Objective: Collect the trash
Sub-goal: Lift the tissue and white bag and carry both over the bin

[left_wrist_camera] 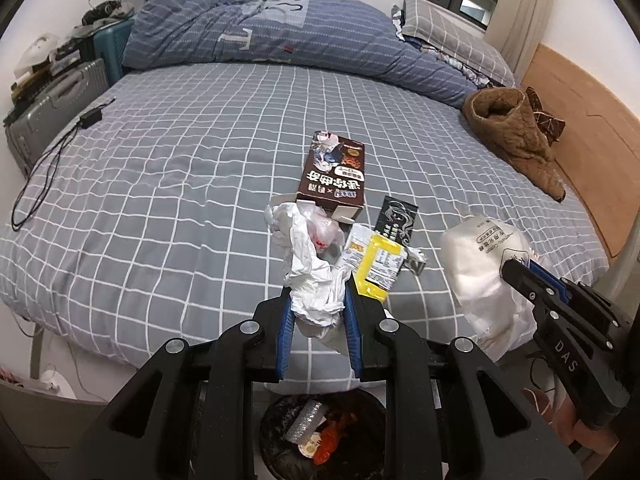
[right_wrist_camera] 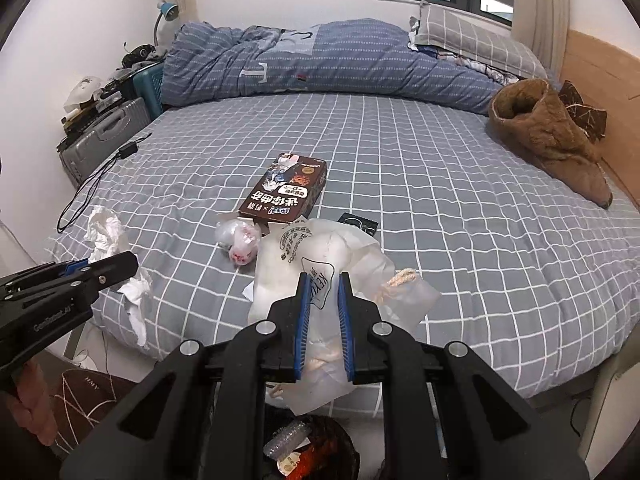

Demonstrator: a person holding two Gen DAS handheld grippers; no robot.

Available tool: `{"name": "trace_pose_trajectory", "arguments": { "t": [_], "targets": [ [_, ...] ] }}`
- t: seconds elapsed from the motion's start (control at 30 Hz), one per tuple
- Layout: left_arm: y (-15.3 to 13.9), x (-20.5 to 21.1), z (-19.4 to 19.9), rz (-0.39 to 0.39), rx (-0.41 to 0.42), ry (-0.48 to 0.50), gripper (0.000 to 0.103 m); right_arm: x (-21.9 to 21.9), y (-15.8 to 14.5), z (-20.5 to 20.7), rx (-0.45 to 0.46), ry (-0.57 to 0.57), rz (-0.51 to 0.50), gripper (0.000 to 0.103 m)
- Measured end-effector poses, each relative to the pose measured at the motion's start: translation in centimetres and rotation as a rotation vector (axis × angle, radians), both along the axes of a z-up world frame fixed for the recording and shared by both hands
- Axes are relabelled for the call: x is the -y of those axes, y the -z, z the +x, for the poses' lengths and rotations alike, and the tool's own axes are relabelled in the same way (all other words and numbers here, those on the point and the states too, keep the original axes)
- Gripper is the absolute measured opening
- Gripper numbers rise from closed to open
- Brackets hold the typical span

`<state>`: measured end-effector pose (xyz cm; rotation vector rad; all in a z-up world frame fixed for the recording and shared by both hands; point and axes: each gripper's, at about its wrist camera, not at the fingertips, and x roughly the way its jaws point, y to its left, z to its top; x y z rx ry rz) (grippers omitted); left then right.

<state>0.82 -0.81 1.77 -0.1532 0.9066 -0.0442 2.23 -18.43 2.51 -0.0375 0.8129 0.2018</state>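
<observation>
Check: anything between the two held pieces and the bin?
Nothing visible. The left gripper holds the tissue and the right gripper holds the white bag, both at the bed's near edge. The bin sits open right below each, with only trash inside.

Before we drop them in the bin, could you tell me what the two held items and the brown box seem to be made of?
Crumpled white wad in the left gripper: soft tissue paper, matte, sharply creased. Translucent bag in the right gripper: thin frosted plastic film, printed, with a rope drawstring. Brown box: printed cardboard, slightly glossy, its end flaps open.
</observation>
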Motion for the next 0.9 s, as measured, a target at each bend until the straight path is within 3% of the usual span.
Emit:
{"name": "trace_pose_trajectory", "arguments": {
  "t": [0.4,0.9],
  "targets": [
    [-1.1,1.4,-3.9,0.003,0.015,0.012,0.022,0.5,-1.8,-4.3,0.029,0.007,0.005,0.013],
    [-0.6,2.6,-9.2,0.022,0.016,0.026,0.022,0.4,-1.9,-9.8,0.044,-0.001,0.008,0.013]
  ]
}}
